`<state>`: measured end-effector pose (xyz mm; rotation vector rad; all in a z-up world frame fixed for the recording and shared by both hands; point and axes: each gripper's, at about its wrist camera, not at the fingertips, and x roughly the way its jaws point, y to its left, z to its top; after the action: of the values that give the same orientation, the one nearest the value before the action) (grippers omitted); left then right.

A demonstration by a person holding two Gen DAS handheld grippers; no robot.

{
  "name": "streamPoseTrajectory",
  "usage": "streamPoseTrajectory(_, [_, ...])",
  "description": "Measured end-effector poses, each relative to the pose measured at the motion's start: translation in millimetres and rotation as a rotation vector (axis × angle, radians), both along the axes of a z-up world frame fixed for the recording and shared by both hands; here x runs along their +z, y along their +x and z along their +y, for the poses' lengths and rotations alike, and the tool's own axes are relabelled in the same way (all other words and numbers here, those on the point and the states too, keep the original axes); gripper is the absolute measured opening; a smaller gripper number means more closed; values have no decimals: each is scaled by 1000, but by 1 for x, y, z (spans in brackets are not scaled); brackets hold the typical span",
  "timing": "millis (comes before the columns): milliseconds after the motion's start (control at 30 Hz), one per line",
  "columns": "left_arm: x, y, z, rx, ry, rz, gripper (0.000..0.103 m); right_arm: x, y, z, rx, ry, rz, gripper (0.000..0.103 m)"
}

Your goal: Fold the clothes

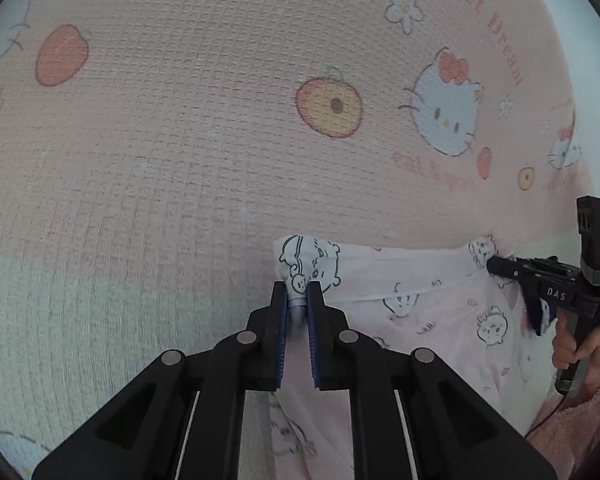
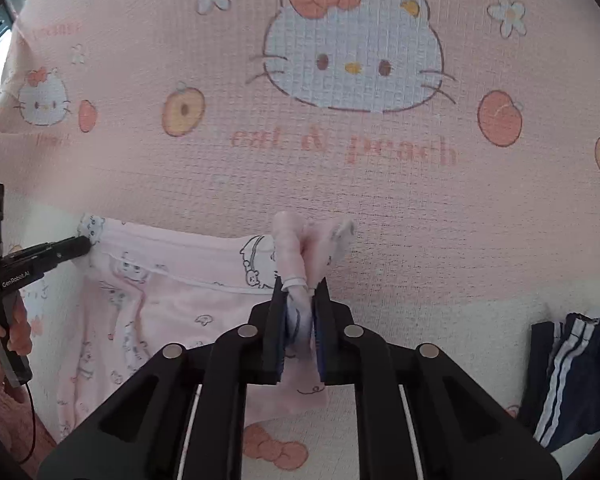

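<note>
A pale pink garment [image 1: 420, 320] printed with small cartoon bears lies stretched by its top edge over the bedspread. My left gripper [image 1: 298, 292] is shut on the garment's left corner, which bunches up between the blue pads. In the right wrist view my right gripper [image 2: 300, 286] is shut on the opposite corner, with folds of the pink garment [image 2: 172, 300] sticking up past the fingertips. Each gripper shows in the other's view: the right gripper [image 1: 494, 266] at the far right, the left gripper [image 2: 85, 245] at the far left. The garment's lower part hangs under the grippers, hidden.
A pink waffle-textured bedspread [image 2: 340, 184] with cat, peach and flower prints fills both views. A dark navy garment with white stripes [image 2: 572, 372] lies at the right. A person's hand [image 1: 576, 350] in a pink fuzzy sleeve holds the right gripper's handle.
</note>
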<state>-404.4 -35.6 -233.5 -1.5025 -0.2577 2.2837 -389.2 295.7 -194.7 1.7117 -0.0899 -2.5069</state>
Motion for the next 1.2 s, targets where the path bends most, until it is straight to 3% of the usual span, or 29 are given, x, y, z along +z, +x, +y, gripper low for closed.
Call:
streamPoseTrajectory(33, [-4,-7,-1,8,-8,-34,20,-15,-10,-2,-6,16,-32,16])
streamPoseTrajectory(100, [3,-8,-8,30,7,-48,23,-29,-19,-5,-36,19,-40,19])
streamPoseTrajectory(167, [21,7,-17,32,30,3,27,-21,-14,-4,-83,-19,3,19])
streamPoseTrajectory(233, [29,32,-28,34,48,-14,34,-5,3,0,-136,-56,60,20])
streamPoseTrajectory(333, [29,73,-45,51,91,-113,40,17,47,6,-208,-124,78,30])
streamPoseTrajectory(433, [27,126,-58,122,116,-245,41,31,103,1,-202,-229,37,32])
streamPoseTrajectory(633, [31,234,-63,201,197,-329,44,16,207,-35,-129,-305,-92,36])
streamPoseTrajectory(767, [19,271,-59,226,188,-360,44,-20,254,-61,-101,-370,-211,36])
streamPoseTrajectory(900, [12,283,-56,225,198,-356,44,-43,274,-80,-105,-443,-251,36])
streamPoseTrajectory(1033, [6,295,-54,225,209,-352,44,-46,269,-84,-141,-506,-236,44])
streamPoseTrajectory(1133, [1,304,-52,225,216,-349,28,-48,264,-91,-131,-540,-225,44])
streamPoseTrajectory(1200, [2,307,-51,224,215,-336,28,-55,262,-97,-121,-540,-228,44])
